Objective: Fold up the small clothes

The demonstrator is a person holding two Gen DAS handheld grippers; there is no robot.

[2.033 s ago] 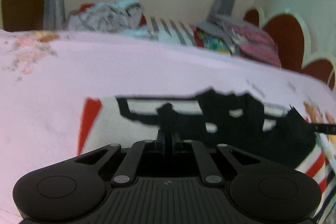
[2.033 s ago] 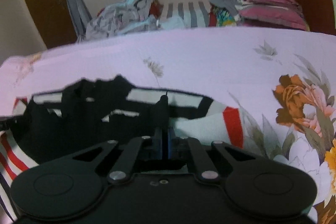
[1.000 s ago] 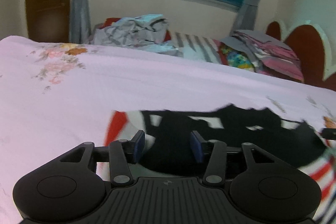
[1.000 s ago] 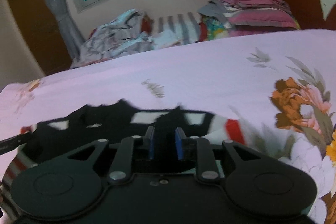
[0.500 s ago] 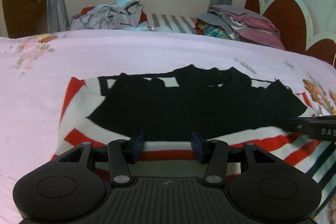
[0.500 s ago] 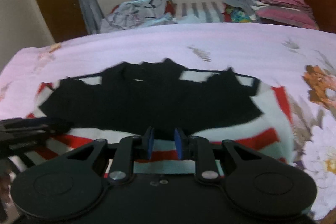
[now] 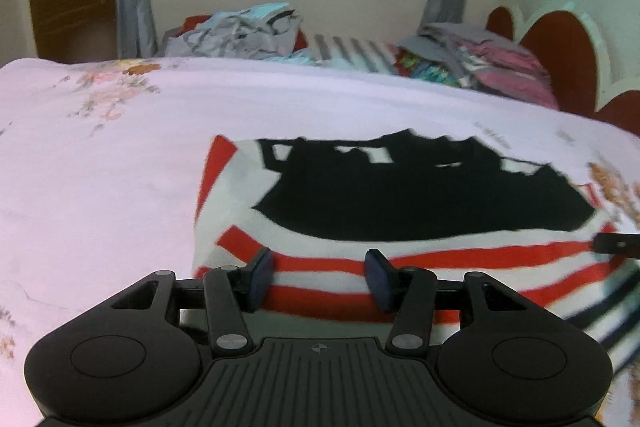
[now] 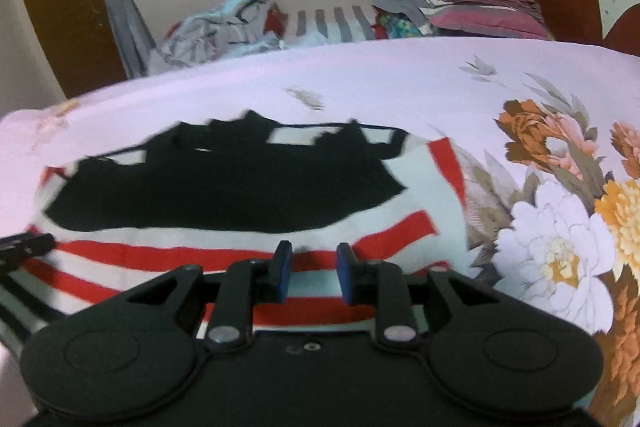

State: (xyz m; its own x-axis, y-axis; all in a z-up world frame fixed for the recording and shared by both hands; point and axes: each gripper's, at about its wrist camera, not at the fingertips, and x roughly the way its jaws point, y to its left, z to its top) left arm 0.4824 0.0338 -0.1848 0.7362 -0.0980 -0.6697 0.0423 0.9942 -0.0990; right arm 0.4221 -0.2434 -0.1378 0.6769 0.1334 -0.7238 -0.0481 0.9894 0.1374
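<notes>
Black cloth [image 7: 420, 195] is spread flat on a red-and-white striped garment [image 7: 460, 263] upon the bed [image 7: 100, 167], just beyond both hand-held grippers. Left hand-held gripper [image 7: 320, 277] and right hand-held gripper [image 8: 314, 273] are held open, seemingly above the stripes; the right jaws have just been widening, nothing pinched.

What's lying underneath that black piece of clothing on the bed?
The black garment lies on a red, white and black striped cloth, spread on the pink floral bedsheet. Whatever lies directly beneath the black fabric is covered.
</notes>
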